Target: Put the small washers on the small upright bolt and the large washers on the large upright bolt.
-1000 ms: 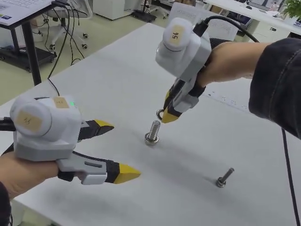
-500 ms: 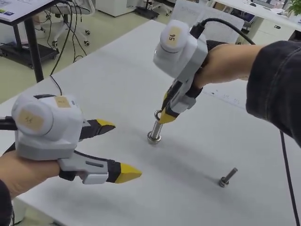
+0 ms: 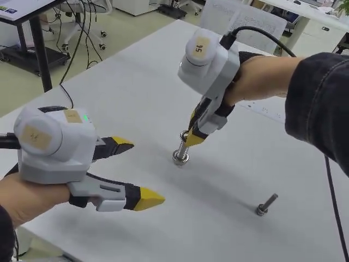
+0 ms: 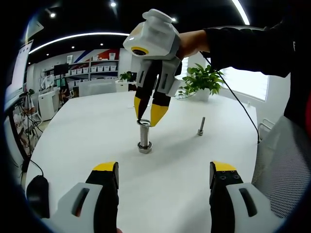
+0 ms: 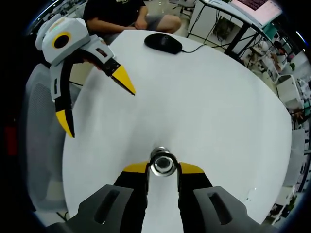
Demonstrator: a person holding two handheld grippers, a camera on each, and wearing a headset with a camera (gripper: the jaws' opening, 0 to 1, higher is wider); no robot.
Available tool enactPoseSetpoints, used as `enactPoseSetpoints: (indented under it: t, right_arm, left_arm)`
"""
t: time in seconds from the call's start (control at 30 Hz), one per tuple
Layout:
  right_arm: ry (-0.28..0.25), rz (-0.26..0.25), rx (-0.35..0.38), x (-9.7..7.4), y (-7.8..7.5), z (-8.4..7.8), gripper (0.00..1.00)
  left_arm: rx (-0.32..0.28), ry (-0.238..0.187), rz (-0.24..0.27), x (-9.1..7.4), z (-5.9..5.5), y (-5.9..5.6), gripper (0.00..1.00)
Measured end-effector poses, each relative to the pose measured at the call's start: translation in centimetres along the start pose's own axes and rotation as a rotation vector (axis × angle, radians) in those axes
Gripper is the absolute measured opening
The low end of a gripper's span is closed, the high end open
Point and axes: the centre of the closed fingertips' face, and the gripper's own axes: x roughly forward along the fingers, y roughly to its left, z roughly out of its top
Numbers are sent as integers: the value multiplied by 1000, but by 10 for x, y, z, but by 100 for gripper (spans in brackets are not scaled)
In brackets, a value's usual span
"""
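Work surface: a white, matte table (image 3: 136,82), round-ended in the two gripper views. A black mouse (image 5: 163,42) with its cable lies near one edge, and a printed sheet of paper (image 3: 240,16) stands at the far end.

Large upright bolt (image 3: 181,152) stands near the middle of the table, with a wider metal collar at its foot. Small upright bolt (image 3: 265,204) stands well apart from it, to the right in the head view.

Right gripper (image 3: 190,137) points steeply down over the large bolt. Its jaws are nearly closed, pinching a large washer (image 3: 184,134) by the rim. The washer sits at the bolt's top end. In the right gripper view the bolt tip shows through the ring's hole. Whether the ring has passed onto the thread cannot be told.

Left gripper (image 3: 139,172) hovers low over the near side of the table. Its jaws are spread wide with nothing between them.

Room: an open office with a pale green floor (image 3: 32,93). A black-legged desk (image 3: 32,43) with hanging cables stands to the left. The left gripper view shows shelves (image 4: 97,68), a potted plant (image 4: 201,80) and bright ceiling strips. A seated person (image 5: 131,12) is at the table's far edge in the right gripper view.
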Motion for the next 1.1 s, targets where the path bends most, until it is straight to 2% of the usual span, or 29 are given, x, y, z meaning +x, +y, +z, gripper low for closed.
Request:
enactPoseSetpoints:
  t: [1.1]
  right_arm:
    - [11, 1, 15, 20, 5, -1, 23]
  left_arm:
    - [-7, 4, 0, 1, -2, 1, 76]
